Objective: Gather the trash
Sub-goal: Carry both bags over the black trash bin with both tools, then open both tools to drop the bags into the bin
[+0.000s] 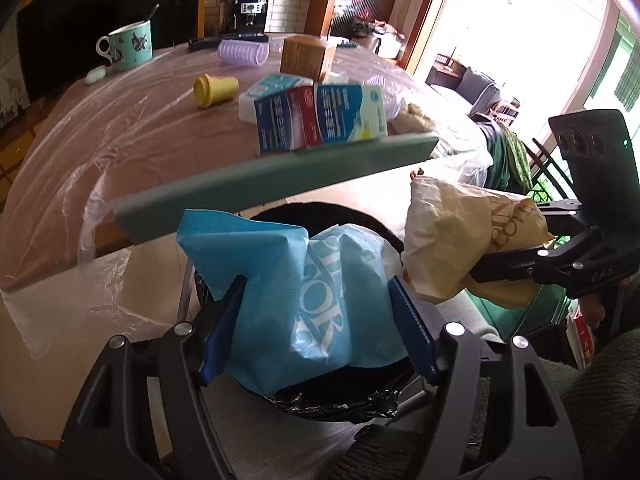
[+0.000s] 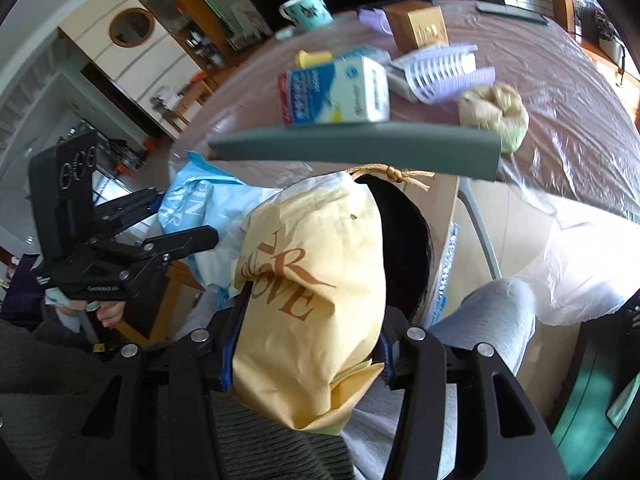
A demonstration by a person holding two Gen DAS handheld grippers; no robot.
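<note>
Left wrist view: the left gripper point(image 1: 316, 312) has its two blue-padded fingers point(image 1: 412, 332) pressed on either side of a crumpled blue paper bag point(image 1: 288, 304) with white lettering, the jaws about half spread by the bag's bulk. Directly past the fingertips, under the bag, gapes a bin lined with a black bag point(image 1: 344, 400). To the right of these fingers, the right gripper point(image 1: 480, 268) pinches a crumpled yellow paper bag point(image 1: 464, 236) with brown lettering, hanging just beside the blue one.

From the right wrist view, the right gripper point(image 2: 308, 336) is closed fairly narrow on the yellow paper bag point(image 2: 316, 280), its fingers sunk into both flanks; a gold cord point(image 2: 392, 174) knots at the bag's far end. The dark bin opening point(image 2: 400, 236) sits just beyond and right of the fingers. Left of them, the left gripper point(image 2: 176, 220) carries the blue paper bag point(image 2: 192, 200).

Farther ahead of both pairs of fingers, a grey-green table edge point(image 1: 280, 172) fronts a plastic-covered table point(image 1: 132, 120). On it stand a blue and white carton point(image 1: 320, 116), a yellow cup point(image 1: 214, 88) on its side, a brown box point(image 1: 306, 56), a purple hair roller point(image 1: 242, 52), a teal mug point(image 1: 130, 46) and a beige crumpled wad point(image 2: 494, 114).
</note>
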